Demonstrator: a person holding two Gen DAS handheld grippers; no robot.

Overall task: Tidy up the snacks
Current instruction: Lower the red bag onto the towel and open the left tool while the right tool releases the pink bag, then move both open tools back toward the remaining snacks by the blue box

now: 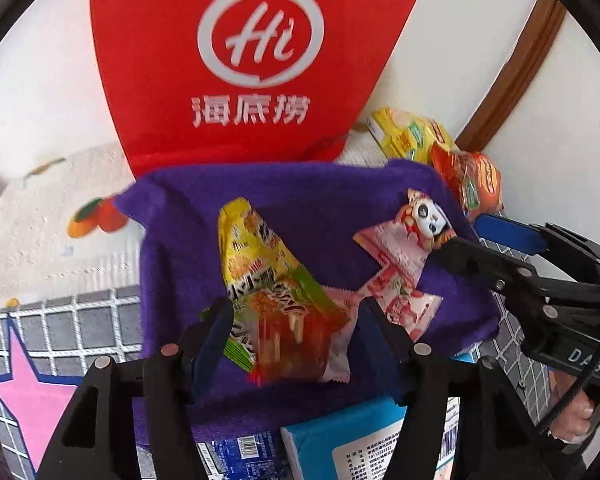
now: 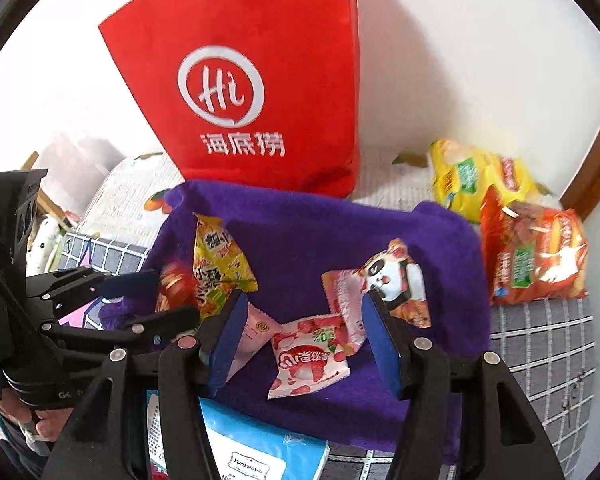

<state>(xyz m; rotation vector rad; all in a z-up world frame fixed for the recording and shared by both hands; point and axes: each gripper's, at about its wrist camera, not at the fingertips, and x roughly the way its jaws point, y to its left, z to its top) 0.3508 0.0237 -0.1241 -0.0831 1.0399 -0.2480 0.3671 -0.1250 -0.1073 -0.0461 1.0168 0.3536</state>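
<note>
A purple cloth (image 1: 320,196) (image 2: 300,232) holds several small snack packets. A yellow-green packet (image 1: 256,256) (image 2: 216,264) and an orange-red packet (image 1: 296,340) lie on its left part. My left gripper (image 1: 294,320) is open, its fingers on either side of the orange-red packet. Pink strawberry packets (image 1: 396,296) (image 2: 308,360) and a panda packet (image 1: 424,216) (image 2: 396,276) lie on the right part. My right gripper (image 2: 304,324) is open over the pink packets; it also shows in the left wrist view (image 1: 476,232).
A red bag (image 1: 256,60) (image 2: 260,92) with a white logo stands behind the cloth against a white wall. Yellow (image 2: 472,180) and orange (image 2: 532,256) chip bags lie at the right. Blue tissue packs (image 1: 352,440) (image 2: 260,444) lie under the cloth's near edge.
</note>
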